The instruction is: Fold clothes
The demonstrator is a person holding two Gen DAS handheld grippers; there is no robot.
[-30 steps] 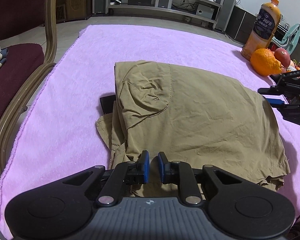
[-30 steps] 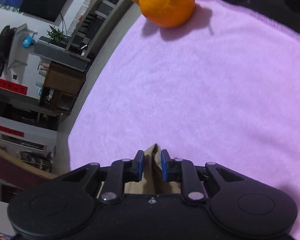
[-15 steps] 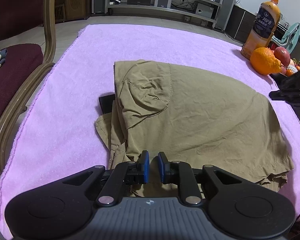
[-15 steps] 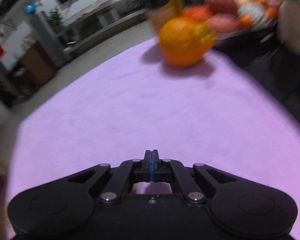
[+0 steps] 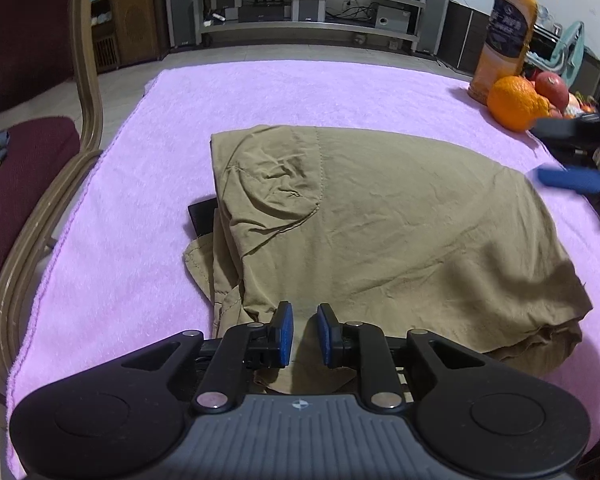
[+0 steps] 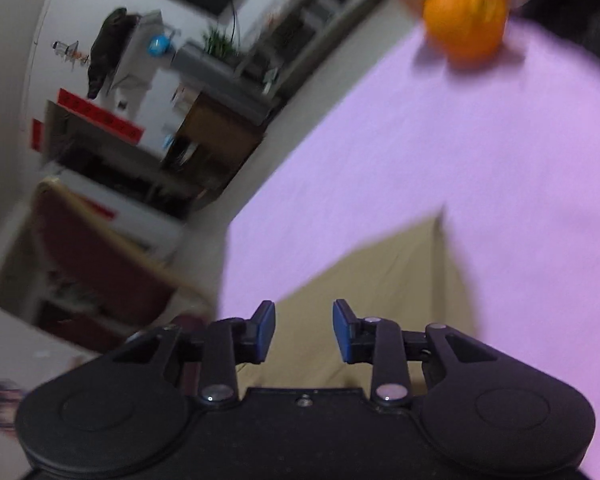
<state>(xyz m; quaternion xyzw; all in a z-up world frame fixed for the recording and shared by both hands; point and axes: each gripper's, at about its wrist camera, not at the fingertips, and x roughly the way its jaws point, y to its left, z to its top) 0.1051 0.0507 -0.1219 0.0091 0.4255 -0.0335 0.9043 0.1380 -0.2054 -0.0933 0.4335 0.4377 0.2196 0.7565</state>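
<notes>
Nearest the left wrist camera, the left claw [image 5: 304,334] is sitting narrowly parted over the near edge of the khaki garment [image 5: 400,232], fabric showing in the gap, though whether its pads are actually pinching the cloth I cannot tell; it is holding the same spot as a second ago. The right claw [image 6: 304,330] is the one changing: a second ago it was gripping a fold of the khaki cloth, then it pressed fully together with nothing in it, and now its jaws have just been opening, standing spread and empty above the garment. That suggests one fold has been laid down and released, and the right hand is readying for the next grab. The garment is lying folded on the pink towel [image 5: 300,92] covering the table, with the orange [image 5: 516,102] and juice bottle [image 5: 506,36] beyond.
</notes>
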